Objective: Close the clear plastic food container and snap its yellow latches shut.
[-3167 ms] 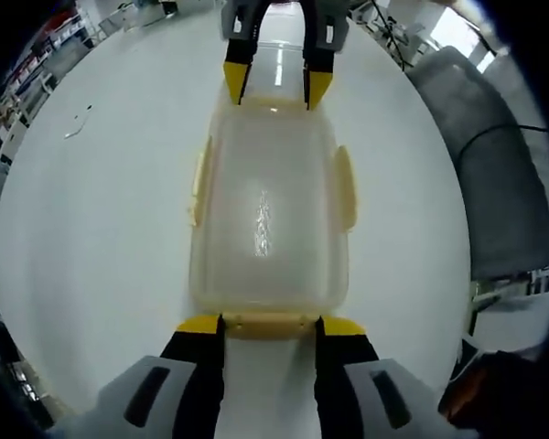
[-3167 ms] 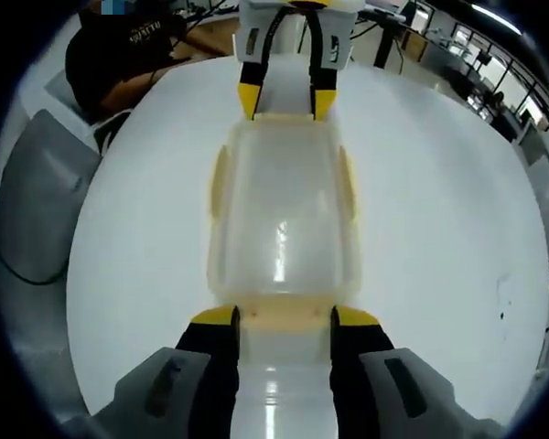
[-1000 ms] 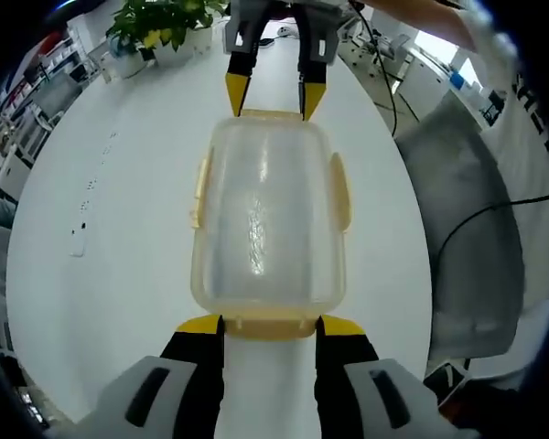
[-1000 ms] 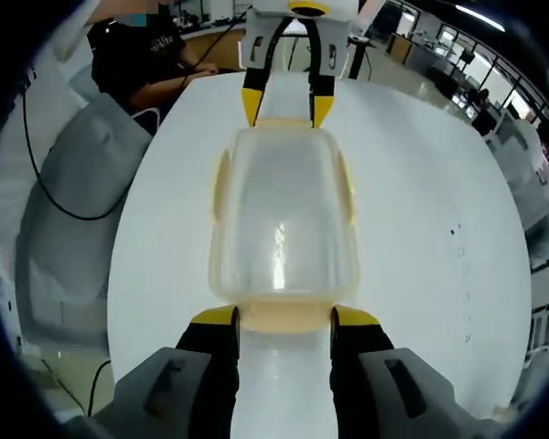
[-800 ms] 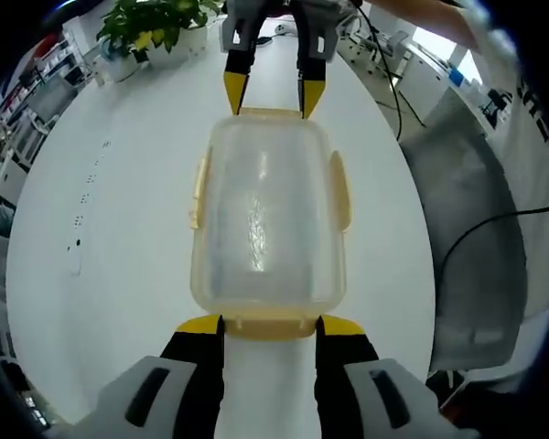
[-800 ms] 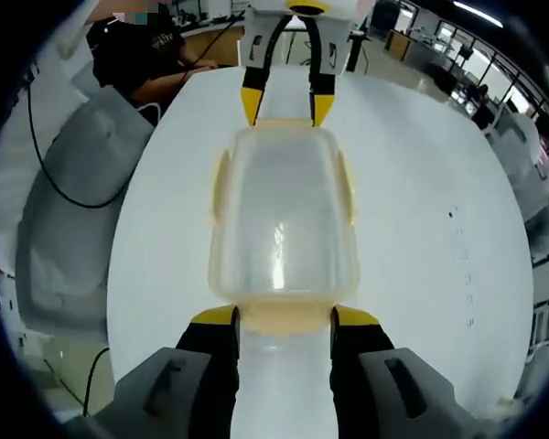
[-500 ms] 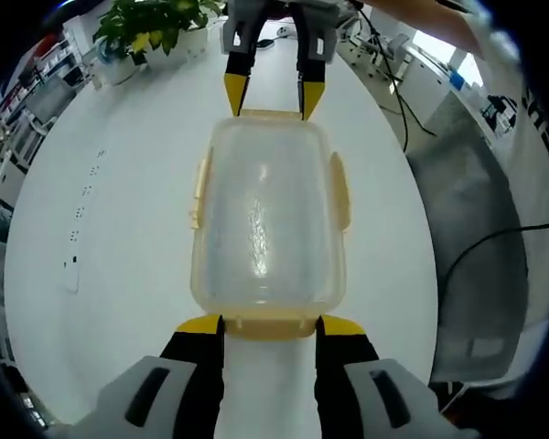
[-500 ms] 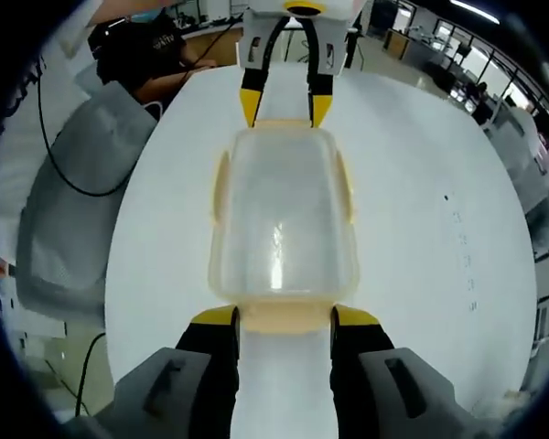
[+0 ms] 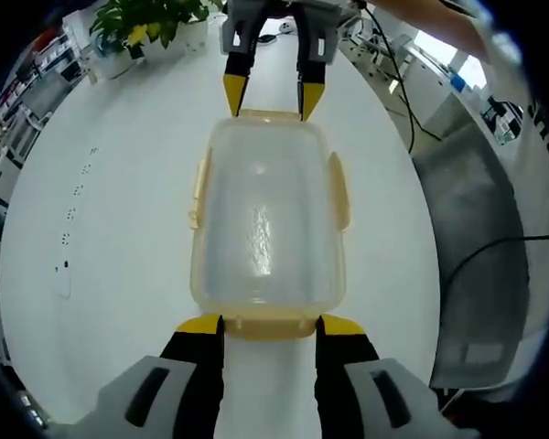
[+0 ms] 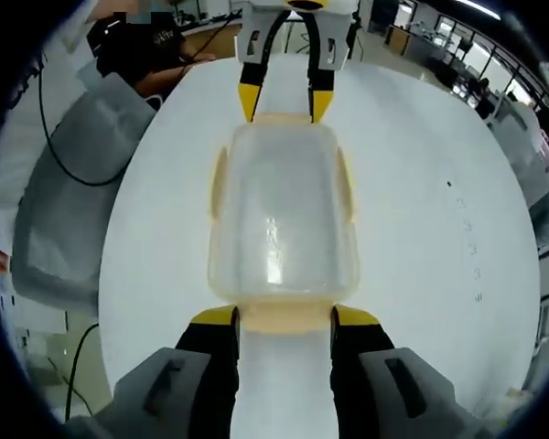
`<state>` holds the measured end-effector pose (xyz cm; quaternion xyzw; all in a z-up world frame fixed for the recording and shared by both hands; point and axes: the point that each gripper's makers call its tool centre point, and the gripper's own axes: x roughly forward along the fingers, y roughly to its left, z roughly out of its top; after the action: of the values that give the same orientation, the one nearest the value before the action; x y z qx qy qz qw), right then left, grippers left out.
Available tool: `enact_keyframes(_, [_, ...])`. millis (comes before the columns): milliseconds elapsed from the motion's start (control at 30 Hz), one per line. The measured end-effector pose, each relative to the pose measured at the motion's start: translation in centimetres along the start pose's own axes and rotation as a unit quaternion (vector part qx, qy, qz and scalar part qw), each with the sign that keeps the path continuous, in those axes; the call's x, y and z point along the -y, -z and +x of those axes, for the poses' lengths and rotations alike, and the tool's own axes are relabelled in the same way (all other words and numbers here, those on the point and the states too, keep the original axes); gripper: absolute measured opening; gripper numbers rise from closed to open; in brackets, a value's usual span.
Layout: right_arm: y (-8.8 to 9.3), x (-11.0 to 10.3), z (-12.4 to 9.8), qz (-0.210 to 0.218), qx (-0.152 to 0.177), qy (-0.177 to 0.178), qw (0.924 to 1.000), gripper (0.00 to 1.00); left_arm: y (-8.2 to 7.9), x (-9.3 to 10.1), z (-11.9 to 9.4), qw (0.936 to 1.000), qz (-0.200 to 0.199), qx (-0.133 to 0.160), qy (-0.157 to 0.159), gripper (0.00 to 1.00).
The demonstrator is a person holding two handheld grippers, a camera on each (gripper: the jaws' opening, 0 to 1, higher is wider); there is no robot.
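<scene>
The clear plastic container [image 9: 267, 219] has its lid on and lies lengthwise between my two grippers. Yellow latches [image 9: 340, 190] lie along its long sides, one on each. My left gripper [image 9: 270, 325] is shut on the yellow latch at the near end, one jaw at each side of it. My right gripper [image 9: 268, 91] grips the far end in the same way. In the right gripper view the container [image 10: 282, 210] runs from my right gripper [image 10: 282, 317] up to the left gripper [image 10: 281, 101], with side latches [image 10: 218, 183] flat against the walls.
A white round table [image 9: 110, 229] lies under the container. A potted plant [image 9: 133, 23] stands at its far edge. A grey chair [image 9: 480, 274] with a cable stands beside the table. A person in black [image 10: 142, 50] sits past another grey chair [image 10: 59, 219].
The table and room have slid behind the container as both views moved. The container has stayed fixed between both grippers, whose grip is the same.
</scene>
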<state>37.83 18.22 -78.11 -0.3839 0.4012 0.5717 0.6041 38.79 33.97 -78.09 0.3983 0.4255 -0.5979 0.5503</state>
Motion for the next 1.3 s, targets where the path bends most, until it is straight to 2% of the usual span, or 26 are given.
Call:
enact_keyframes(267, [-0.3,0.0,0.4,-0.003,-0.004,-0.002,1.0000,0.36,0.6,-0.1,0.1,0.9999,0.001,-0.011,0.001,0.34])
enact_keyframes(767, [0.0,-0.4,0.6,0.005,-0.001,-0.002,1.0000,0.38,0.5,0.2,0.0,0.9999,-0.006,0.000,0.009,0.34])
enact_keyframes(900, [0.2,-0.8,0.7,0.020,0.000,-0.010,0.9998,0.43,0.4,0.3,0.0,0.9998,-0.013,0.008,0.013,0.35])
enact_keyframes(1000, [0.8,-0.9,0.8,0.029,-0.005,-0.010,0.9995,0.51,0.9,0.2,-0.1,0.9995,-0.027,0.007,0.012,0.42])
enact_keyframes(1033, [1.2,-1.0,0.8,0.033,-0.011,-0.010,0.9994,0.50,1.1,0.2,-0.2,0.9994,-0.032,0.008,0.013,0.44])
enact_keyframes(1100, [1.8,-0.9,0.6,0.047,-0.017,-0.008,0.9987,0.48,1.6,0.0,-0.5,0.9984,-0.056,0.006,0.003,0.50])
enact_keyframes(1167, [2.3,-0.8,0.3,0.099,-0.015,0.000,0.9950,0.44,2.3,-0.3,-0.9,0.9946,-0.103,0.007,-0.004,0.54])
enact_keyframes(1200, [2.5,-0.7,0.1,0.117,-0.013,0.003,0.9931,0.41,2.6,-0.3,-1.2,0.9919,-0.127,0.009,-0.003,0.52])
enact_keyframes(1233, [3.1,-0.1,-0.2,0.139,-0.018,0.018,0.9899,0.36,2.9,-0.3,-1.6,0.9863,-0.164,0.015,0.000,0.50])
enact_keyframes(1267, [3.7,0.2,-0.5,0.157,-0.023,0.028,0.9870,0.32,3.1,-0.4,-2.0,0.9831,-0.182,0.019,0.002,0.49])
enact_keyframes(1300, [3.9,0.5,-0.8,0.196,-0.015,0.036,0.9798,0.30,2.9,-0.3,-2.5,0.9732,-0.226,0.039,0.011,0.51])
